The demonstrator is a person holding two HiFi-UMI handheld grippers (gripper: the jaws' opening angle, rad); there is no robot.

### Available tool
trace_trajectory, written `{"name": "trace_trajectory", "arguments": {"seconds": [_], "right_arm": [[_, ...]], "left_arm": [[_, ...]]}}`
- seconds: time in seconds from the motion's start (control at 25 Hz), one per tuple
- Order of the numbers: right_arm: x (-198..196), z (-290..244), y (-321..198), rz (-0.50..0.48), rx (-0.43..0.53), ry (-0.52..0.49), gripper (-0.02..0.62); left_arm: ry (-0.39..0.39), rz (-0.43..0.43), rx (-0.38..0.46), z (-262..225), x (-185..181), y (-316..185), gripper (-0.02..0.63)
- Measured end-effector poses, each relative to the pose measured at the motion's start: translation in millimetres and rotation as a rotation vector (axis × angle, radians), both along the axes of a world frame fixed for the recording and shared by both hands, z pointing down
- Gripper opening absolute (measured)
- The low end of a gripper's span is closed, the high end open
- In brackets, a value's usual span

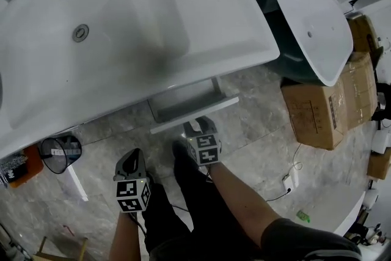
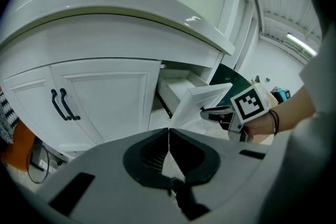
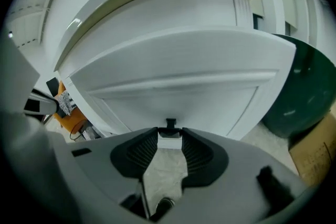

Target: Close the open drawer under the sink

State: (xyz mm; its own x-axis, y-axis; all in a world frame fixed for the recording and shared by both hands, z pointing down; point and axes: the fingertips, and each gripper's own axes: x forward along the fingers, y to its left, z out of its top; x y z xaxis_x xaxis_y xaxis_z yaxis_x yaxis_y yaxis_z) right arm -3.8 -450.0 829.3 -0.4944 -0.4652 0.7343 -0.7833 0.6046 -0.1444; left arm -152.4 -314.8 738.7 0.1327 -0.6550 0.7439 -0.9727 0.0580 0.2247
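Observation:
The white drawer [image 1: 183, 99] stands pulled out under the sink counter [image 1: 201, 52], its front panel [image 1: 195, 115] facing me. My right gripper [image 1: 200, 127] is right at that panel. In the right gripper view the jaws [image 3: 170, 136] stand apart, and the drawer front [image 3: 178, 71] fills the picture. Its small black handle [image 3: 170, 123] sits at the gap between the tips; no pad clearly presses on it. My left gripper [image 1: 131, 163] hangs lower left, away from the drawer, with its tips [image 2: 168, 131] meeting. From there I see the drawer front [image 2: 202, 99] and the right gripper [image 2: 215, 111].
Left of the drawer are white cabinet doors with black bar handles [image 2: 63, 105]. A wire bin [image 1: 60, 153] and an orange item [image 1: 21, 165] stand on the floor at left. To the right are a dark green tub with a white basin [image 1: 311, 21] and cardboard boxes [image 1: 330, 107].

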Motion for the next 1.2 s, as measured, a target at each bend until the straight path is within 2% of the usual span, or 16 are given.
{"name": "trace_trajectory", "arguments": {"seconds": [0.2, 0.64, 1.2], "right_arm": [[-10.6, -7.2, -13.2, 0.020, -0.002, -0.043, 0.149], [-43.1, -9.9, -65.4, 0.015, 0.033, -0.060, 0.149], [-69.5, -12.7, -105.4, 0.028, 0.055, -0.074, 0.149]], "left_arm": [[0.009, -0.025, 0.002, 1.2, -0.8, -3.5, 0.015], [-0.003, -0.029, 0.011, 1.0, -8.6, -14.8, 0.015], [0.009, -0.045, 0.039, -5.5, -21.9, -30.9, 0.015]]}}
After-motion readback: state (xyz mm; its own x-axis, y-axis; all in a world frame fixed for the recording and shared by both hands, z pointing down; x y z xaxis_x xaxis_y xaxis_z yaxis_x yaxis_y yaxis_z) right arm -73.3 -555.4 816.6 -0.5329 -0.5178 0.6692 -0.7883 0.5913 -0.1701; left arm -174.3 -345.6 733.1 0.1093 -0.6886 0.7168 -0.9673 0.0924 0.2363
